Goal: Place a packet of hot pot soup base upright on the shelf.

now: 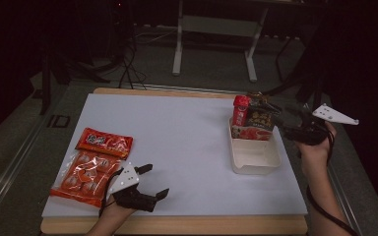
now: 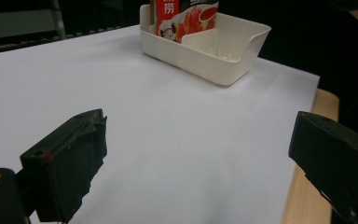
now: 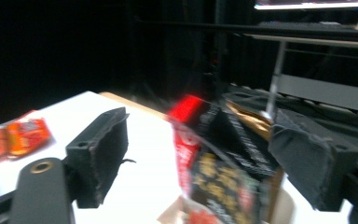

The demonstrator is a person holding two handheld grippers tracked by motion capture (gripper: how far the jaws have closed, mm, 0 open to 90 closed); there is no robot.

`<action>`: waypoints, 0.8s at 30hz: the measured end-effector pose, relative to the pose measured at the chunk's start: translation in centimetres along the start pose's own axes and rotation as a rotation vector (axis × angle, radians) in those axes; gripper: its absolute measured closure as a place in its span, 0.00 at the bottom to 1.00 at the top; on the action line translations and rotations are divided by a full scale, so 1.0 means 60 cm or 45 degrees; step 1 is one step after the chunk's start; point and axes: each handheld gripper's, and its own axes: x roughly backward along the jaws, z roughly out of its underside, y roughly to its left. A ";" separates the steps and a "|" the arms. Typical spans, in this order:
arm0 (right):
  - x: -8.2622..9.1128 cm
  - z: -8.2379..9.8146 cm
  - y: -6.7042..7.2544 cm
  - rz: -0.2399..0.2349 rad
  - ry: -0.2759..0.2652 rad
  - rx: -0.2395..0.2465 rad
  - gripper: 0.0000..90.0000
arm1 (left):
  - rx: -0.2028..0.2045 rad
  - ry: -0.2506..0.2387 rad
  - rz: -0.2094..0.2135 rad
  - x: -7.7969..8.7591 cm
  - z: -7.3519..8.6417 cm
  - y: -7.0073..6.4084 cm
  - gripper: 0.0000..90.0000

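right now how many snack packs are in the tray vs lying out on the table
packs standing in the white tray: 2, a red pack and a dark pack
packs flat on the table: 2, a red sachet and a clear bag of orange pieces
total: 4

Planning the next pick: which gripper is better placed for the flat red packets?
Left. The left gripper sits open right beside the red packets; the right gripper is across the table at the bin.

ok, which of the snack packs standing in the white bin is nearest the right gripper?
The black pack with gold print, at the bin's far end. It stands right in front of the right gripper; the red pack stands beyond it.
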 end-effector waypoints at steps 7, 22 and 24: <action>0.024 0.010 0.064 -0.120 -0.044 0.002 0.16 | 0.013 0.047 0.003 0.010 -0.002 0.005 0.07; 0.021 0.067 0.139 -0.331 0.052 0.053 0.16 | 0.015 0.045 -0.061 0.063 -0.016 0.021 0.17; 0.020 0.068 0.142 -0.322 0.054 0.064 0.16 | 0.013 0.049 -0.062 0.067 -0.016 0.024 0.17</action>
